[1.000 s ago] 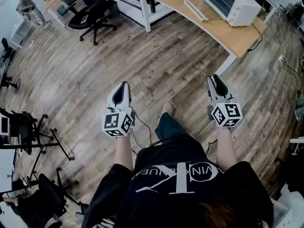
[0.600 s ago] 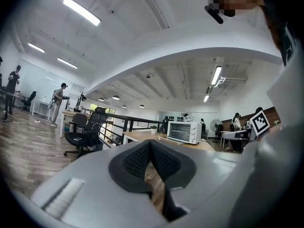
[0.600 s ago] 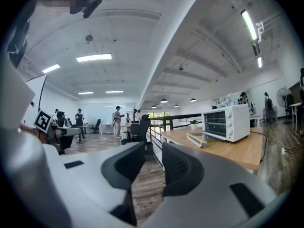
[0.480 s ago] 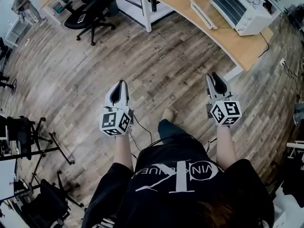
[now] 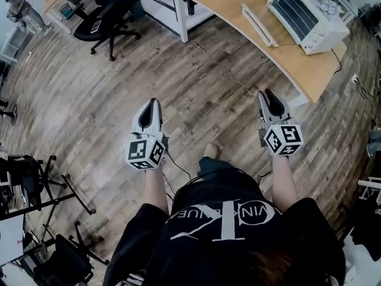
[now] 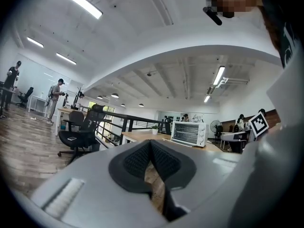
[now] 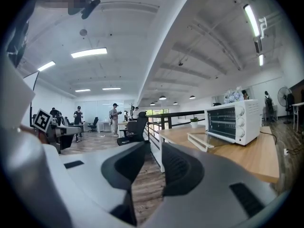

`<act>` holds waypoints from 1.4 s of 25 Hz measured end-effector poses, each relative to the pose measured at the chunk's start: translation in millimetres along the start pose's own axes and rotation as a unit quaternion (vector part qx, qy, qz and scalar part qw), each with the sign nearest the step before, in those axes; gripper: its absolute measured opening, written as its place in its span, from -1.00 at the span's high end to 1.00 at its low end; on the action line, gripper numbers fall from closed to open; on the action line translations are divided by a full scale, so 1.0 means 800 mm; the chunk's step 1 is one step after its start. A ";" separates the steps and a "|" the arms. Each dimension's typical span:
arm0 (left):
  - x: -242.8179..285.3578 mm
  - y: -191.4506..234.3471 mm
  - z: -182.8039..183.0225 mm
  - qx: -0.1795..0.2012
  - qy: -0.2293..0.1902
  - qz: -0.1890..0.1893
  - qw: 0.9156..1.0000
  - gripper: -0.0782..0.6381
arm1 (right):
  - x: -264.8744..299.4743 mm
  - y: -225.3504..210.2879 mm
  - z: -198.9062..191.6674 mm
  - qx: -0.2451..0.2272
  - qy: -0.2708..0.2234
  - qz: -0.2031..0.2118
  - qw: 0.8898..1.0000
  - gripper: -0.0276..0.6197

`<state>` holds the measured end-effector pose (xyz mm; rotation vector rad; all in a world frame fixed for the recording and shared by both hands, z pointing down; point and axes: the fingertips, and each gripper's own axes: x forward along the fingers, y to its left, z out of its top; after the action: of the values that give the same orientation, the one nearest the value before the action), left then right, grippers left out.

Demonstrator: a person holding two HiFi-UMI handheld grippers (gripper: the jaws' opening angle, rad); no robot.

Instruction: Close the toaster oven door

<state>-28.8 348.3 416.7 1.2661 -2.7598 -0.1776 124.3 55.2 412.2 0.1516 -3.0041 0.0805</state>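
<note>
The white toaster oven (image 5: 306, 14) stands on the wooden table (image 5: 238, 2) at the top right, and its glass door (image 5: 257, 24) hangs open, lying flat out in front. Both grippers are held over the wood floor, well short of the table. My left gripper (image 5: 153, 103) is shut and empty. My right gripper (image 5: 268, 95) is open and empty, the nearer one to the table. The left gripper view has the oven (image 6: 188, 133) far off beyond the touching pads of the left gripper (image 6: 151, 148). In the right gripper view the oven (image 7: 232, 120) and its lowered door (image 7: 202, 139) sit right of the right gripper (image 7: 153, 163).
A black office chair (image 5: 101, 11) stands at the top left beside a white desk frame (image 5: 172, 8). Black stands (image 5: 41, 177) crowd the left edge. The oven's cable (image 5: 344, 52) trails off the table's right end. People stand far off at the upper left.
The table and oven have slid right and slightly lower in the head view as the person moves. Both grippers keep their pose and jaw state.
</note>
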 end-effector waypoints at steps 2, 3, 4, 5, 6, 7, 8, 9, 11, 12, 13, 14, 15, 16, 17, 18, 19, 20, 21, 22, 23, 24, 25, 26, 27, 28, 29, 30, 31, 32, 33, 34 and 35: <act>0.023 0.004 -0.001 -0.002 0.002 -0.004 1.000 0.75 | 0.016 -0.010 0.002 -0.001 0.001 -0.002 1.000 0.69; 0.034 0.004 -0.001 -0.002 0.003 -0.007 1.000 0.75 | 0.022 -0.016 0.001 -0.001 0.003 -0.004 1.000 0.69; 0.045 0.004 -0.002 -0.002 0.004 -0.010 1.000 0.75 | 0.028 -0.023 0.001 -0.001 0.004 -0.007 1.000 0.69; 0.056 0.003 -0.001 -0.001 0.004 -0.014 1.000 0.75 | 0.033 -0.030 0.001 0.001 0.004 -0.011 1.000 0.69; 0.067 0.002 -0.001 -0.001 0.005 -0.017 1.000 0.75 | 0.039 -0.037 0.000 0.003 0.004 -0.014 1.000 0.69; 0.078 0.002 -0.001 0.000 0.006 -0.019 1.000 0.75 | 0.045 -0.044 -0.001 0.005 0.004 -0.016 1.000 0.69; 0.088 0.002 -0.001 0.001 0.007 -0.021 1.000 0.75 | 0.051 -0.050 -0.001 0.007 0.003 -0.018 1.000 0.69; 0.098 0.003 0.000 0.003 0.008 -0.023 1.000 0.75 | 0.058 -0.056 -0.001 0.009 0.002 -0.018 1.000 0.69; 0.117 0.003 0.002 0.007 0.008 -0.025 1.000 0.75 | 0.069 -0.066 -0.001 0.011 -0.001 -0.019 1.000 0.69; 0.124 0.003 0.004 0.009 0.008 -0.026 1.000 0.75 | 0.074 -0.070 0.000 0.011 -0.003 -0.020 1.000 0.69; 0.132 0.003 0.005 0.011 0.008 -0.028 1.000 0.75 | 0.078 -0.074 0.001 0.012 -0.004 -0.022 1.000 0.69; 0.139 0.003 0.007 0.013 0.008 -0.029 0.999 0.76 | 0.081 -0.077 0.001 0.013 -0.006 -0.023 1.000 0.69; 0.146 0.002 0.008 0.014 0.007 -0.031 0.999 0.75 | 0.083 -0.081 0.001 0.015 -0.007 -0.025 1.000 0.69; 0.153 0.001 0.009 0.015 0.006 -0.032 0.999 0.75 | 0.084 -0.085 0.001 0.016 -0.008 -0.027 0.999 0.69; 0.160 0.000 0.010 0.014 0.004 -0.033 0.999 0.76 | 0.085 -0.090 0.002 0.017 -0.009 -0.028 0.999 0.69; 0.168 -0.002 0.011 0.014 0.002 -0.034 0.999 0.75 | 0.086 -0.094 0.003 0.017 -0.010 -0.029 0.999 0.69; 0.176 -0.005 0.013 0.015 0.001 -0.037 0.999 0.75 | 0.085 -0.099 0.004 0.016 -0.011 -0.031 0.999 0.69; 0.184 -0.010 0.014 0.016 0.000 -0.041 0.999 0.75 | 0.084 -0.105 0.005 0.014 -0.012 -0.034 0.999 0.69; 0.193 -0.016 0.015 0.019 0.001 -0.046 0.999 0.75 | 0.083 -0.112 0.007 0.014 -0.014 -0.038 0.999 0.69; 0.201 -0.023 0.015 0.021 0.002 -0.052 0.998 0.75 | 0.081 -0.120 0.008 0.016 -0.016 -0.045 0.999 0.69; 0.210 -0.028 0.015 0.023 0.004 -0.059 0.998 0.75 | 0.079 -0.128 0.009 0.019 -0.017 -0.052 0.998 0.69; 0.219 -0.033 0.016 0.023 0.005 -0.066 0.998 0.75 | 0.077 -0.134 0.009 0.022 -0.018 -0.059 0.998 0.69; 0.228 -0.037 0.016 0.023 0.006 -0.072 0.997 0.76 | 0.076 -0.140 0.008 0.025 -0.017 -0.066 0.997 0.69; 0.236 -0.041 0.016 0.024 0.008 -0.079 0.997 0.75 | 0.075 -0.144 0.006 0.028 -0.016 -0.072 0.997 0.69; 0.245 -0.044 0.016 0.025 0.010 -0.087 0.996 0.75 | 0.074 -0.148 0.003 0.031 -0.014 -0.079 0.996 0.69; 0.255 -0.047 0.015 0.028 0.013 -0.095 0.995 0.75 | 0.074 -0.153 0.001 0.034 -0.013 -0.086 0.996 0.69; 0.267 -0.051 0.014 0.030 0.015 -0.104 0.994 0.75 | 0.074 -0.158 -0.001 0.037 -0.012 -0.095 0.995 0.69; 0.279 -0.054 0.013 0.033 0.017 -0.113 0.993 0.76 | 0.074 -0.163 -0.004 0.040 -0.011 -0.104 0.994 0.69; 0.292 -0.057 0.013 0.034 0.017 -0.122 0.992 0.75 | 0.075 -0.169 -0.006 0.041 -0.009 -0.113 0.993 0.69; 0.304 -0.060 0.013 0.035 0.016 -0.132 0.991 0.75 | 0.078 -0.175 -0.009 0.043 -0.007 -0.121 0.992 0.69; 0.318 -0.063 0.015 0.035 0.015 -0.142 0.989 0.75 | 0.081 -0.180 -0.010 0.045 -0.006 -0.128 0.991 0.69; 0.333 -0.066 0.017 0.036 0.014 -0.154 0.987 0.75 | 0.085 -0.184 -0.011 0.046 -0.005 -0.135 0.990 0.69; 0.349 -0.069 0.019 0.037 0.014 -0.167 0.985 0.75 | 0.089 -0.187 -0.010 0.047 -0.004 -0.141 0.989 0.69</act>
<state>-170.5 101.5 405.0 1.7293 -2.5328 -0.0808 70.7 -100.2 437.0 0.5837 -2.9533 0.1924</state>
